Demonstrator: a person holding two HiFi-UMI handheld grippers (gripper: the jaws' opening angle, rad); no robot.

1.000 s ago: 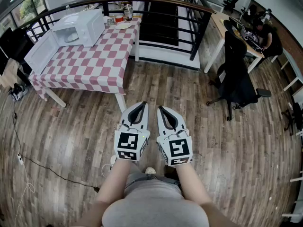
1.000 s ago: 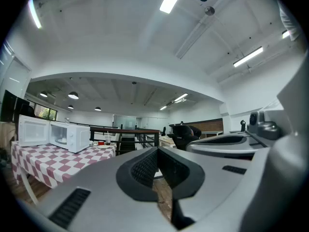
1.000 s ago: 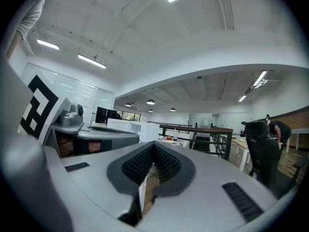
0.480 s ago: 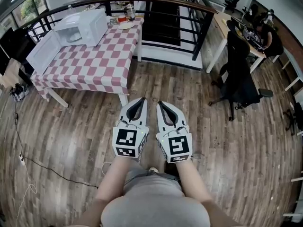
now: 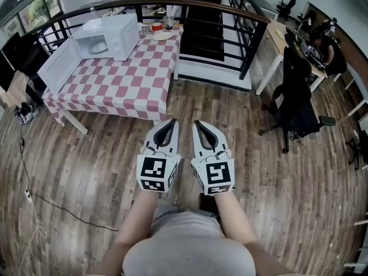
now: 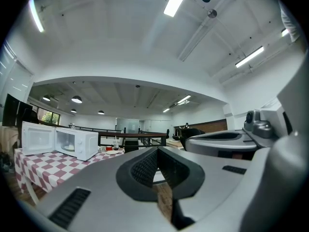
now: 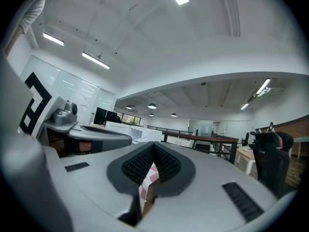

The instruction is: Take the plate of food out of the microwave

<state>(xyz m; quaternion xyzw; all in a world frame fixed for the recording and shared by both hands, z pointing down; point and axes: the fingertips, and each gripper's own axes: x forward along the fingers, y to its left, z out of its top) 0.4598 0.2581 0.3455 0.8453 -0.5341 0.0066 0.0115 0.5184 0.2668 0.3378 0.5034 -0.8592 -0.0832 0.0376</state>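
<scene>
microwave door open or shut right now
Open. The microwave has its door swung wide to the picture's left in the head view, leaving the cavity exposed.

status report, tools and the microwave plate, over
Left tool and right tool both shut, empty, side by side, short of the table. Microwave door open, plate inside. Only wood floor between.
</scene>
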